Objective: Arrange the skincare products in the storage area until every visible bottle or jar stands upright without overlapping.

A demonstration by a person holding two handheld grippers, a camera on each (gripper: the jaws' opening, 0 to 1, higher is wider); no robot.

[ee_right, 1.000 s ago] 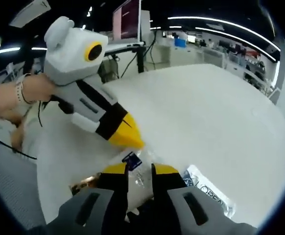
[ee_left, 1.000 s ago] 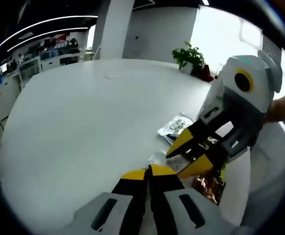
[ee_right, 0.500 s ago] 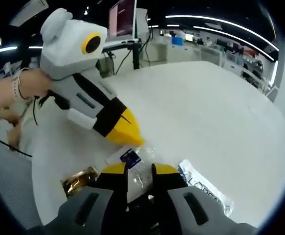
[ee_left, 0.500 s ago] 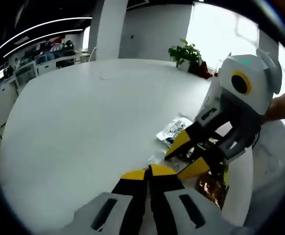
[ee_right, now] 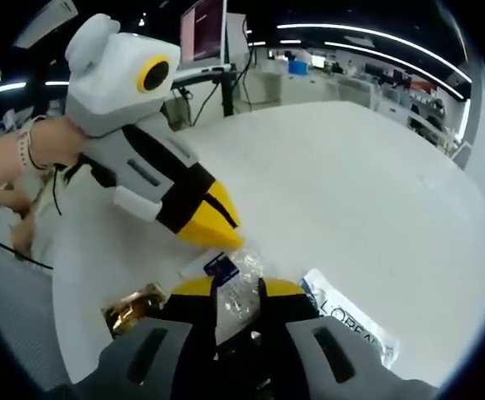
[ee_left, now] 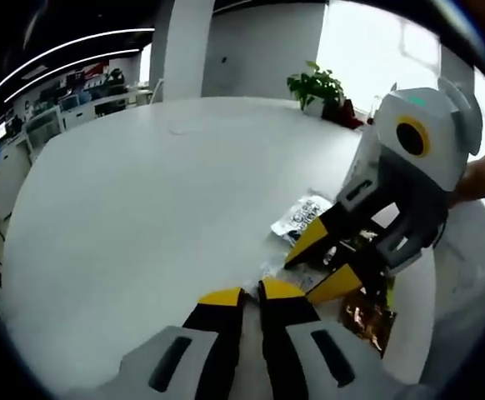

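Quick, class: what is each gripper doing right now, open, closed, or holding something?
Left gripper: jaws nearly together, nothing visible between them.
Right gripper: closed on a clear sachet.

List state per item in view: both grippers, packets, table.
Left gripper: jaws nearly together, nothing between them, tips over the clear packet.
Right gripper: shut on the clear plastic sachet with blue label.
White printed sachet: lying flat on the table.
Gold foil packet: lying flat, crinkled.
White table: bare ahead of the packets.

We see an open-plan office, a broad white table [ee_left: 142, 192], rows of desks [ee_right: 367, 83] under strip lights, a monitor [ee_right: 202, 33] (lit pink), a potted plant [ee_left: 316, 87].
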